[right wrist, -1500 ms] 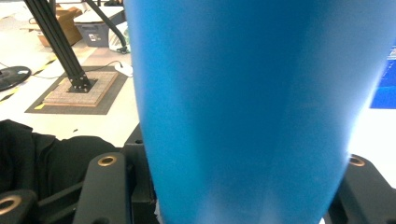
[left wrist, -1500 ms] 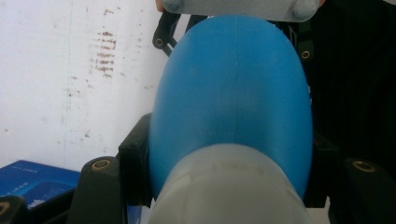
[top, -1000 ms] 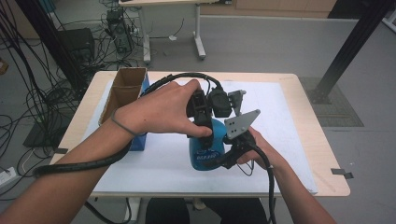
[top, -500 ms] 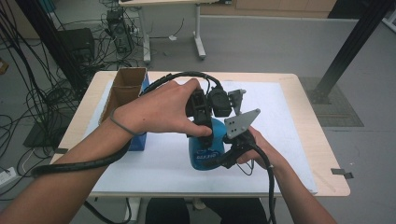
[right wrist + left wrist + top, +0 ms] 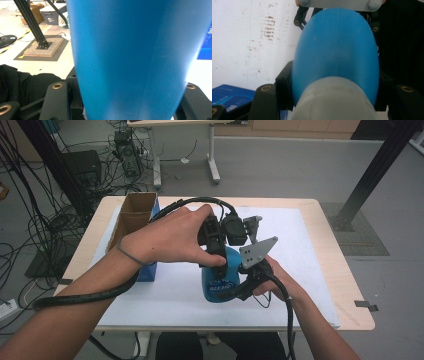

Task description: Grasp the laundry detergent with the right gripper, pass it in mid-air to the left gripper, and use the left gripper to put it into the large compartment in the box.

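Both claws clamp the blue bottle (image 5: 220, 280) above the counter (image 5: 320, 270): the left claw (image 5: 216, 251) by its pale cap end (image 5: 334, 100), the right claw (image 5: 247, 282) around its body (image 5: 130, 57). The high view adds a cardboard box (image 5: 132, 215).

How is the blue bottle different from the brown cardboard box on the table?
The blue bottle is rounded and smooth; the cardboard box is square-cornered and brown. The bottle is gripped by both the left tool and the right tool, while the box is touched by neither. The bottle sits near the table's front, the box at its back left corner. Both are over the white sheet.
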### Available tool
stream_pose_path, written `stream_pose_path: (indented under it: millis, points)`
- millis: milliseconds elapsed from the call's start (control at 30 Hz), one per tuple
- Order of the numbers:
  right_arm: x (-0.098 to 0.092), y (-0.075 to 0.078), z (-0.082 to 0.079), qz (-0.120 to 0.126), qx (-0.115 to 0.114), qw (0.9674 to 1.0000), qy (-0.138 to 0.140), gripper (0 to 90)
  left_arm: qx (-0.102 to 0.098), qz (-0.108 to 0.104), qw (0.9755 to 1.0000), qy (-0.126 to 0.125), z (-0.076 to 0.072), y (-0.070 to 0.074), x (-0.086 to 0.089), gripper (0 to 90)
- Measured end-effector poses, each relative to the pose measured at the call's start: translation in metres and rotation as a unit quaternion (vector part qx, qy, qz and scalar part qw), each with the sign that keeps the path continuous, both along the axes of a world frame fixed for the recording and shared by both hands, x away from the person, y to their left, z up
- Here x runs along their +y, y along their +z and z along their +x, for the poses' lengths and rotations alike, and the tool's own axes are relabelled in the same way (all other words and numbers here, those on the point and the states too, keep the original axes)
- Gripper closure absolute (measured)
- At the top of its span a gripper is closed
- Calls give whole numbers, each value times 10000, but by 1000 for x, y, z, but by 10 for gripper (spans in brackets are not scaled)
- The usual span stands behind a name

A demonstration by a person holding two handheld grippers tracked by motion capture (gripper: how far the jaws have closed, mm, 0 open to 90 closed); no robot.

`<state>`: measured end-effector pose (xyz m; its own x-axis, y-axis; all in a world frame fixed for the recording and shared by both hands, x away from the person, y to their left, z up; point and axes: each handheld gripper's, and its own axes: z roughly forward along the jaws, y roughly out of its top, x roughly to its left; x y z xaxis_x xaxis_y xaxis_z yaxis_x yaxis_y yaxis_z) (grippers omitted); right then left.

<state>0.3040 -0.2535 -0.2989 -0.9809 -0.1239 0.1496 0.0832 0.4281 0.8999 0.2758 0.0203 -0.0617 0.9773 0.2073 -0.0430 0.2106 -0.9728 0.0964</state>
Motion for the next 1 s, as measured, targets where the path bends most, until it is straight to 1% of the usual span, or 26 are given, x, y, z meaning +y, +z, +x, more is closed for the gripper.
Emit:
stream_pose_path:
  millis: [1000]
  points:
    - [-1, -1, 0, 14, -7, 10000, -9, 406, -4, 35, 10000, -14, 0, 0, -2, 376]
